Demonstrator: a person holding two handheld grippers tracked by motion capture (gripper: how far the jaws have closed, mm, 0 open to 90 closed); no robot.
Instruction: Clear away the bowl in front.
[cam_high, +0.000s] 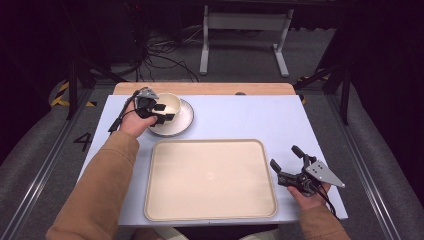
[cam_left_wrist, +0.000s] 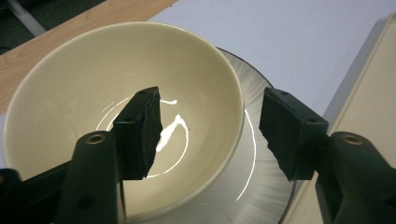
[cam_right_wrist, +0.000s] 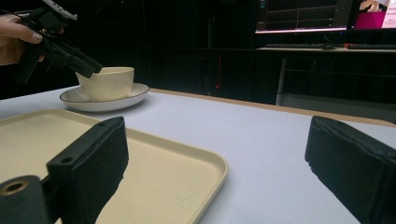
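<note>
A cream bowl (cam_high: 171, 101) stands on a white plate (cam_high: 184, 121) at the table's back left. My left gripper (cam_high: 163, 112) is open and straddles the bowl's near rim. In the left gripper view one pad (cam_left_wrist: 147, 126) hangs inside the bowl (cam_left_wrist: 70, 84), and the other is outside it above the plate (cam_left_wrist: 261, 186). Neither pad presses on the rim. My right gripper (cam_high: 285, 156) rests open just right of the empty cream tray (cam_high: 210, 175), with nothing between its jaws. The right gripper view has the bowl (cam_right_wrist: 109, 81), the plate (cam_right_wrist: 107, 101) and the left gripper (cam_right_wrist: 86, 66) in the distance.
The tray takes up the front middle of the pale blue table top (cam_high: 250, 120). A wooden strip (cam_high: 210, 88) runs along the far edge. Beyond it lie dark floor, cables and a white desk frame (cam_high: 245, 30).
</note>
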